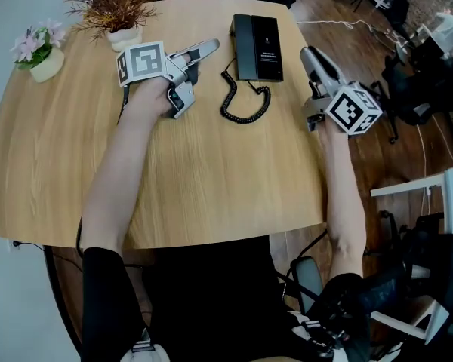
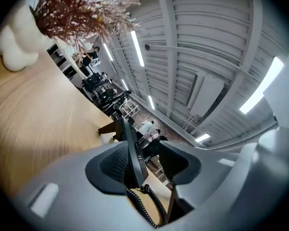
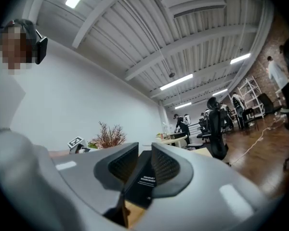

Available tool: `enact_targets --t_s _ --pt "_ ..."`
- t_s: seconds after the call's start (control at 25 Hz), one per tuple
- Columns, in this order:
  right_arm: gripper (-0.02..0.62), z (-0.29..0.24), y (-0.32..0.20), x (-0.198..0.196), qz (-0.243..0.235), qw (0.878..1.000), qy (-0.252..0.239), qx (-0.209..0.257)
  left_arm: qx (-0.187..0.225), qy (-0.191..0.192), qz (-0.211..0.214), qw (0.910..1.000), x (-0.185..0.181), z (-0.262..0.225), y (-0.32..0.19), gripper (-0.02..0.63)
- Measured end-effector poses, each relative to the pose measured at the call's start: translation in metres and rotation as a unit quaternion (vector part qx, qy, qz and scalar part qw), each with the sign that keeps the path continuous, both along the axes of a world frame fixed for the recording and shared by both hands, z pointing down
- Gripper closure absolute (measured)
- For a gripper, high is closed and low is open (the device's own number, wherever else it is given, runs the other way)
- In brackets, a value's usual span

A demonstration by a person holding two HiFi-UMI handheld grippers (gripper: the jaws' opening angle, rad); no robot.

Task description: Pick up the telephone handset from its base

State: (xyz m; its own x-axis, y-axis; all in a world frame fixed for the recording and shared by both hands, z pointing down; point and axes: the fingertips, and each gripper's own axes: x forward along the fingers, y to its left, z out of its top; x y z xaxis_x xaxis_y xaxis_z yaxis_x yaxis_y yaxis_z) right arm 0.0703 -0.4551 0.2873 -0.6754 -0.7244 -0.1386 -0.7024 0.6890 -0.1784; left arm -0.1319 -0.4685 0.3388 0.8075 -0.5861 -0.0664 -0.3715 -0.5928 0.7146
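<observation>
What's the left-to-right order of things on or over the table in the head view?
pink flower pot → dried plant pot → left gripper → telephone → right gripper. Coiled cord left out: it overlaps the telephone's span.

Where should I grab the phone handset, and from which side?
Probably pinch the handset across its narrow middle, coming from the left with the left claw: it lies along the left edge of the base, and the coiled cord leaves its near end.
</observation>
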Motion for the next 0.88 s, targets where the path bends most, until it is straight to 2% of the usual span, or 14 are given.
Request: enact_targets --t_s 0.16,0.36,0.68,0.88 --pt "0.509 0.013 0.000 0.014 -0.004 0.999 -0.029 -0.022 -0.021 -0.007 0.015 0.9996 0.019 0.011 -0.019 0.400" --pt "0.509 -0.004 0.004 0.028 -0.004 0.999 -0.047 -0.007 -0.035 -0.017 0.026 0.9989 0.042 0.018 -0.040 0.393" --pt "0.509 -0.011 0.012 0.023 -0.006 0.999 -0.035 0.007 -0.085 -0.065 0.035 0.9937 0.054 0.032 -0.067 0.393" --pt "0.509 -0.015 0.015 0.022 -0.008 1.000 -0.027 0.013 -0.084 -0.117 0.048 0.9883 0.066 0.038 -0.073 0.393"
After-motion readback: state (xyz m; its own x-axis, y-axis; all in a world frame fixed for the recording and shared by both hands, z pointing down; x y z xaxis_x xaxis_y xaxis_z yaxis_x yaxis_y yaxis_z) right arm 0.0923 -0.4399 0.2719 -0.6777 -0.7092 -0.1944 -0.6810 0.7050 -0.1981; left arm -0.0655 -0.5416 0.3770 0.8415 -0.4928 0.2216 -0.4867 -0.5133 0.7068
